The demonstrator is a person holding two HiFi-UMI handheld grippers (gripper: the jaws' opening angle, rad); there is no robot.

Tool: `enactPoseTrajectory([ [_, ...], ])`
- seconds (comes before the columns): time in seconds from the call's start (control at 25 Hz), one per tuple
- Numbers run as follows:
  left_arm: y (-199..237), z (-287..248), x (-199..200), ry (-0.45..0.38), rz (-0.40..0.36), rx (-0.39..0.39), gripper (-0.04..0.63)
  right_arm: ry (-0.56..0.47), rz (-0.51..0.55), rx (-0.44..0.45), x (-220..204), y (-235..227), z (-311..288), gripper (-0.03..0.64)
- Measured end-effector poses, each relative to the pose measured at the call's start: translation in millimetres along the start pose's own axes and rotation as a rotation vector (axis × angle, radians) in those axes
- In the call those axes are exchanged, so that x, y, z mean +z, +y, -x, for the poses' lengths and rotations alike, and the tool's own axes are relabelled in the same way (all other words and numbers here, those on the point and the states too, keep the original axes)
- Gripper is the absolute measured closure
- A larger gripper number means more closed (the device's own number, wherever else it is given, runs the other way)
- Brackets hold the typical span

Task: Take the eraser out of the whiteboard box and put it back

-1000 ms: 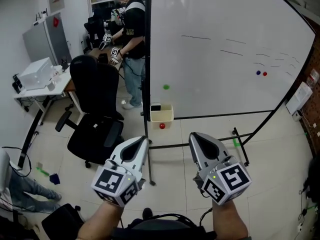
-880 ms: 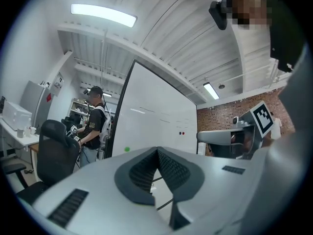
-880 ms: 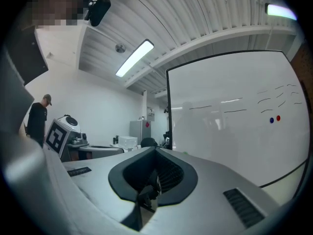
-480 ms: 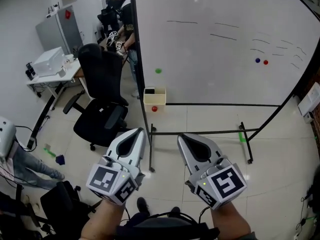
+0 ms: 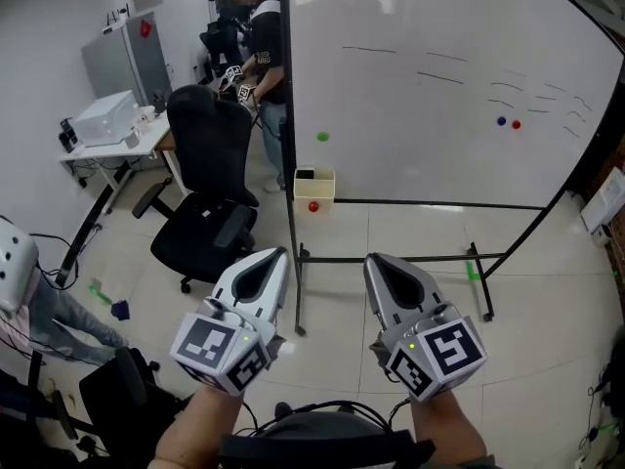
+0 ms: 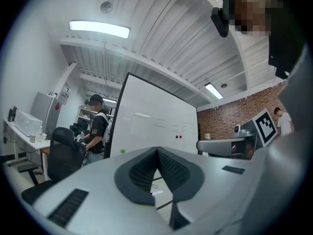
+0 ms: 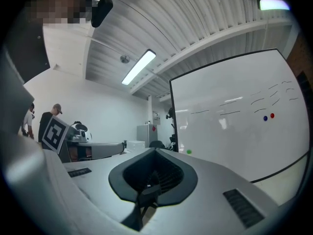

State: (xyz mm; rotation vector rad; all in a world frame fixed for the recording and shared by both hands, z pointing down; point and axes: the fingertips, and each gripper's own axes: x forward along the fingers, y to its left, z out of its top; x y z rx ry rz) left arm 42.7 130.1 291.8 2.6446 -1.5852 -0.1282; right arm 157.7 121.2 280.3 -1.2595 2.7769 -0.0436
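Observation:
The whiteboard (image 5: 439,115) stands ahead on its black stand. A cream whiteboard box (image 5: 314,186) hangs at its lower left corner, and a dark eraser (image 5: 305,174) shows inside it. Both grippers are held side by side, level, well short of the box. My left gripper (image 5: 274,256) is shut and holds nothing. My right gripper (image 5: 377,262) is shut and also holds nothing. In the left gripper view the left gripper (image 6: 157,152) points toward the whiteboard (image 6: 151,126). In the right gripper view the right gripper (image 7: 155,152) has the whiteboard (image 7: 234,126) to its right.
A black office chair (image 5: 210,193) stands left of the board's edge. Behind it is a person (image 5: 262,37) holding grippers. A white desk (image 5: 117,130) is at the far left. The stand's foot bars (image 5: 391,258) cross the tiled floor just ahead of the grippers. Magnets (image 5: 322,137) dot the board.
The view has swung and shifted while both grippers were carried across the floor, side by side and still shut. The box now sits higher in the head view, the stand's foot nearer the jaws.

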Motion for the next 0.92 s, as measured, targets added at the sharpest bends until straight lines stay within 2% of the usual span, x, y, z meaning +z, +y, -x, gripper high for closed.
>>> enactPoseTrajectory([
  [0.4,-1.1,2.5,-10.4,0.019,0.016,-0.046,0.566,-0.005,0.011,-0.021,1.5,8.4,-0.7,0.604],
  [0.92,6.6,14.5,0.9,-0.006,0.009,-0.038,0.566,-0.012,0.052,-0.033,8.6,22.2,-0.9,0.604],
])
